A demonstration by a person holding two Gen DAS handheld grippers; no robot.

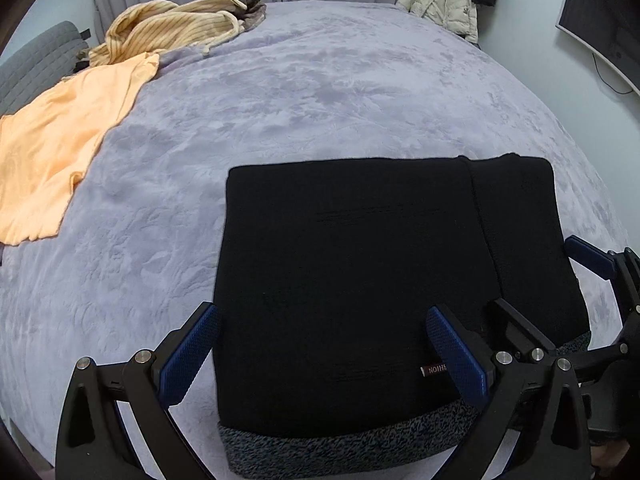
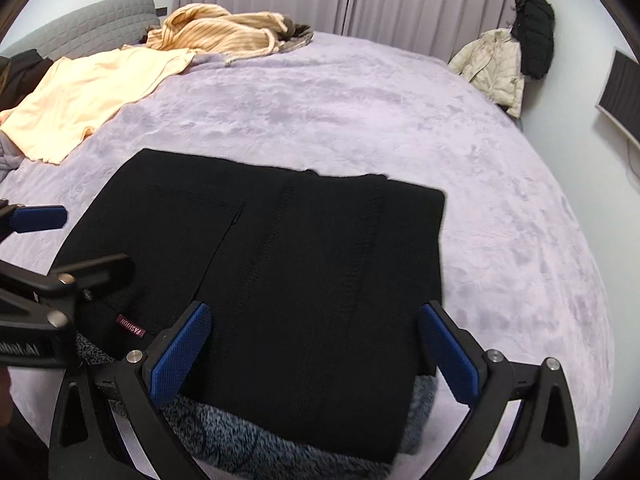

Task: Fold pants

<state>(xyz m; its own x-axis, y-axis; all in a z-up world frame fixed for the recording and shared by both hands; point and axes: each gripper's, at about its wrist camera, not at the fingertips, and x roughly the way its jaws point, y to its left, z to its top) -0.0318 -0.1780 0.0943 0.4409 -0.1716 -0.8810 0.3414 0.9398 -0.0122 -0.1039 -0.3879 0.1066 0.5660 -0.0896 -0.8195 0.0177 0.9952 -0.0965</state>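
Observation:
The black pants (image 1: pixel 352 272) lie folded into a flat rectangle on the lilac plush bed cover (image 1: pixel 320 100), with grey fleece lining (image 1: pixel 340 448) showing along the near edge and a small red label (image 1: pixel 434 370). My left gripper (image 1: pixel 320 356) is open over the near left part of the pants, holding nothing. My right gripper (image 2: pixel 316 348) is open over the near right part of the pants (image 2: pixel 280 260), also empty. Each gripper shows at the edge of the other's view.
An orange T-shirt (image 1: pixel 60 148) and a striped yellow garment (image 1: pixel 172 24) lie at the far left of the bed. A cream jacket (image 1: pixel 444 0) and a dark coat hang at the far right wall. A grey headboard (image 2: pixel 84 24) stands at the left.

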